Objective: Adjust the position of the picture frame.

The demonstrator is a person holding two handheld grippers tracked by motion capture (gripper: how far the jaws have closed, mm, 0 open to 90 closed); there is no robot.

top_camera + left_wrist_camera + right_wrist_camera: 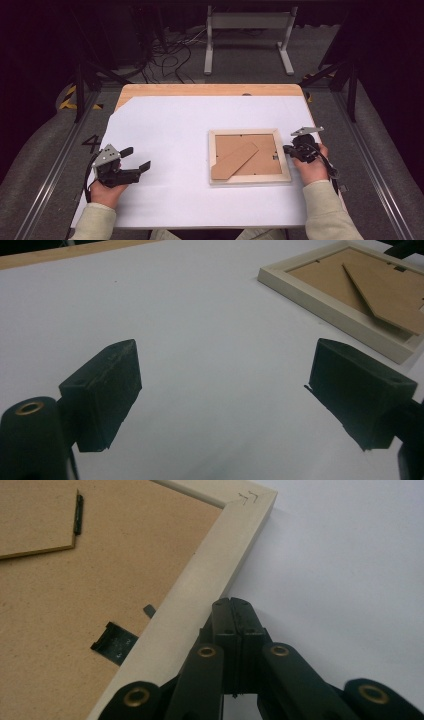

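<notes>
Fingers (pixel 235 625) pressed together beside pale face-down frame (pixel 200 587)

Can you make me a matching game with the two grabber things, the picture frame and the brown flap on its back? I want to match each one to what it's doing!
Things:
1. left gripper
2. right gripper
3. picture frame
4. brown stand flap

States:
A. lies face down on the white sheet
B. jaws pressed together at the frame's edge
C. jaws wide apart over bare white sheet
D. lies slantwise across the frame's back

Pairs: 1-C, 2-B, 3-A, 4-D
</notes>
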